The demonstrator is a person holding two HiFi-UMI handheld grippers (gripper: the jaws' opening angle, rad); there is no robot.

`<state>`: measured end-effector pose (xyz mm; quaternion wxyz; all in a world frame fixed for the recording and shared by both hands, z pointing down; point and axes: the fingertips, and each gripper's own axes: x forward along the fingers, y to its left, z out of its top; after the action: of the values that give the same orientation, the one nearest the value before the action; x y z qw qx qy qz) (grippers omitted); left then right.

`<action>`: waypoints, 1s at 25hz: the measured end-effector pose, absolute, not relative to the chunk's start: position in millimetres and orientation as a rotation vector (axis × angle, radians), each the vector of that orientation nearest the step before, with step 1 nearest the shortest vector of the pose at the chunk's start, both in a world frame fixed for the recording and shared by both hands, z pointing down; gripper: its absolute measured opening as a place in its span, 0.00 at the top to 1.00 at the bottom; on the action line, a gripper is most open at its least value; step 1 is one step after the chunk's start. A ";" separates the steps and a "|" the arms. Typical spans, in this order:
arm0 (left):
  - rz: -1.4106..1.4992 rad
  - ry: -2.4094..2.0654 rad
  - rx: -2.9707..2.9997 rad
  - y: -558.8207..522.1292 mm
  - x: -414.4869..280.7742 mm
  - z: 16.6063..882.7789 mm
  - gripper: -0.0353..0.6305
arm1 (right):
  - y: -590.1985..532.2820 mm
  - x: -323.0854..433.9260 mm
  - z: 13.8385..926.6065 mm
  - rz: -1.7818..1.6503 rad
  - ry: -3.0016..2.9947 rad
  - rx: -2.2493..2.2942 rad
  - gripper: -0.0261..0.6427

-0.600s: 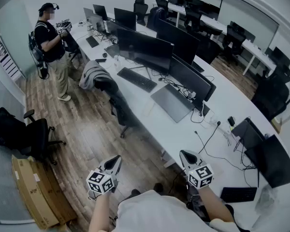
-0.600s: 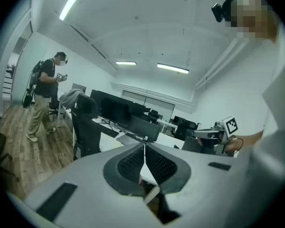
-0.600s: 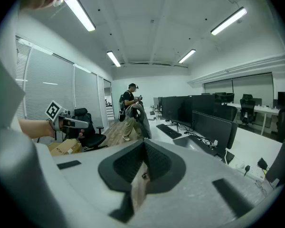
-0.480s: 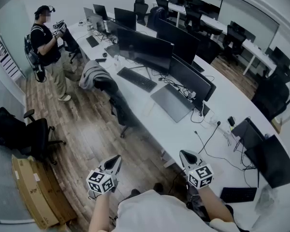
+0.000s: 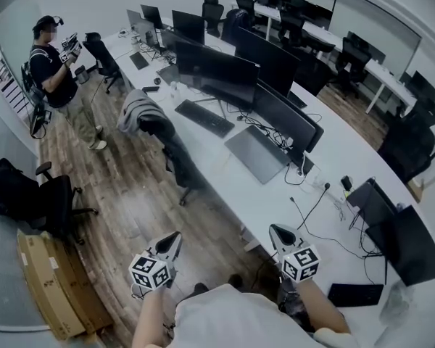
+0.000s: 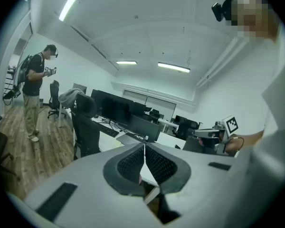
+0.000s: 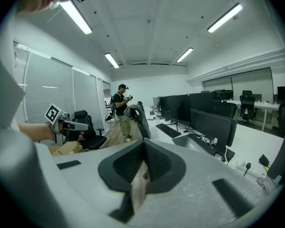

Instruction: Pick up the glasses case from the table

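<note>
Not much happened here. The only thing that moved was the other person (image 5: pixel 54 71) in the upper left, who drifted further toward the left edge, away from the table (image 5: pixel 228 187). Both tools sat at the same spot at the bottom of the frame, so I'd say the pickup hadn't started yet.

The left gripper (image 5: pixel 175 236) had its jaws pressed together with nothing in them, and so did the right gripper (image 5: pixel 274 229).

Honestly I couldn't pick out the glasses case anywhere on the table. It was just monitors (image 5: pixel 217 71), a keyboard (image 5: pixel 205 118) and loose cables (image 5: pixel 312 209) to reach around. A chair with a jacket (image 5: pixel 156 125) stood against the table's near edge, left of centre.
</note>
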<state>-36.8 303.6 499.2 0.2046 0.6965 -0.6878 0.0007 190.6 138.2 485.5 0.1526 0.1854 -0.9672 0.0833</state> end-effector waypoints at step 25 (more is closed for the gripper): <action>-0.016 -2.008 1.868 241.8 -12.6 504.0 0.93 | 71.4 193.4 499.2 0.273 -2.795 0.368 0.96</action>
<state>-12.6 241.8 504.0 0.1982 0.6677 -0.7175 -0.0057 193.4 71.4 499.2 0.1539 0.1284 -0.9751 0.0951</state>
